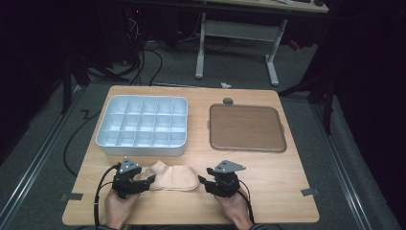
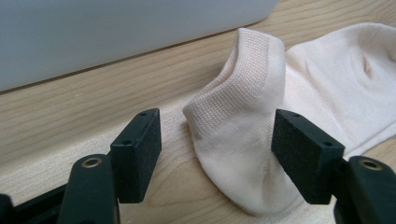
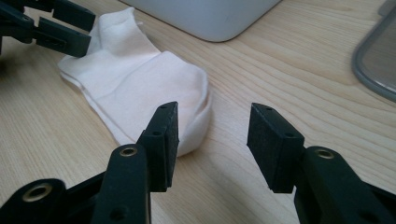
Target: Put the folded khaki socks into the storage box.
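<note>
A pale peach sock lies flat near the front edge of the wooden table. My left gripper is at the sock's left end and is open. In the left gripper view the raised ribbed cuff of the sock stands between the jaws of the left gripper; the left pad is clear of it. My right gripper is just right of the toe end and open. In the right gripper view the sock lies left of the right gripper, with bare wood between the jaws. The left gripper shows at the sock's far end.
A grey box with several compartments stands behind the sock, at the table's back left. A brown tray lies at the back right. The box's wall is close beyond the left gripper. Desk legs and cables are on the floor beyond.
</note>
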The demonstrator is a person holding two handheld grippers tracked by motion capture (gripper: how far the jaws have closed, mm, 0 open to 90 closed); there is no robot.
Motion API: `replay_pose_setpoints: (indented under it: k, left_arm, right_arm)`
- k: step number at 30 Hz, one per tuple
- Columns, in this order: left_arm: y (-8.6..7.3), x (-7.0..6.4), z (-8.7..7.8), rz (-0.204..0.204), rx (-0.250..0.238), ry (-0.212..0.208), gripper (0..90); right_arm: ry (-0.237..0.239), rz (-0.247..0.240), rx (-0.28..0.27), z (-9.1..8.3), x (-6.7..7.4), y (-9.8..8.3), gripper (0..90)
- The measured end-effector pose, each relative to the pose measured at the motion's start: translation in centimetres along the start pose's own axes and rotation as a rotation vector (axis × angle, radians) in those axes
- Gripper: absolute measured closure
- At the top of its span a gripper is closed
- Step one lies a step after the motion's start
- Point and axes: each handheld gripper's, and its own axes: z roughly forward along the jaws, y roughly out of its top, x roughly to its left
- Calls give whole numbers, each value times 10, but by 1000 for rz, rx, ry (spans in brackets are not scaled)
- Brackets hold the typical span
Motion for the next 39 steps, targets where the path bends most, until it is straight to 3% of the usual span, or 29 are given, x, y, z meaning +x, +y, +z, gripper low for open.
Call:
replay_pose_setpoints:
  k: [10,21,29,39]
  left_arm:
    - [0,-3,5,10,19,19,346]
    - [1,-8,7,58,31,71,382]
    - [-1,-13,7,76,15,59,553]
    - [0,-14,8,53,12,4,742]
  right_arm:
    - [10,-23,28,16,8,3,531]
    - [-10,-18,87,31,7,-3,573]
    - [-18,-35,95,33,8,-5,623]
    - [2,-43,93,33,9,-6,710]
